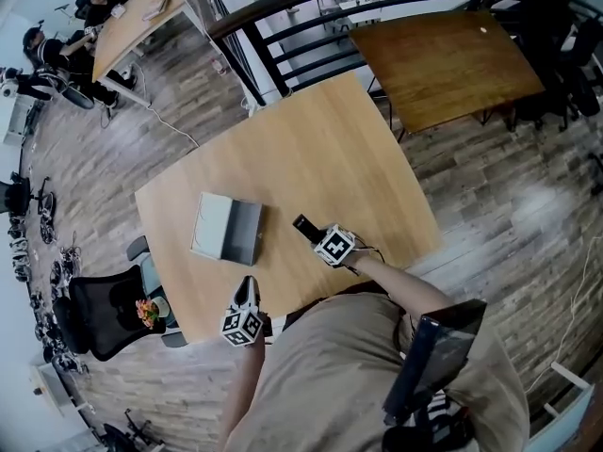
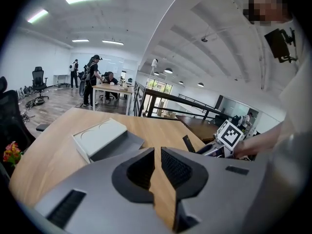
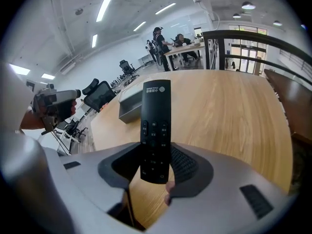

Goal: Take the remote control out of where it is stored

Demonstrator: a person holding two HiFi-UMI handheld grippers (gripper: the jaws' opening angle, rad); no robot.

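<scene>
A black remote control [image 1: 305, 226] [image 3: 156, 126] is held above the light wooden table [image 1: 311, 149], its button face up. My right gripper [image 1: 317, 237] [image 3: 157, 155] is shut on the remote's near end. To its left on the table lies a white storage box [image 1: 215, 222] [image 2: 100, 136] with its grey drawer [image 1: 245, 235] pulled open toward the remote. My left gripper [image 1: 248, 288] [image 2: 157, 152] hangs near the table's front edge, jaws almost together with nothing between them. In the left gripper view the remote [image 2: 188, 143] shows at the right, beside the right gripper's marker cube [image 2: 229, 134].
A dark wooden table [image 1: 443, 64] and a black railing [image 1: 311, 12] stand behind the table. A black office chair [image 1: 104, 314] sits at the table's left front corner. People sit at a far table [image 1: 122, 12].
</scene>
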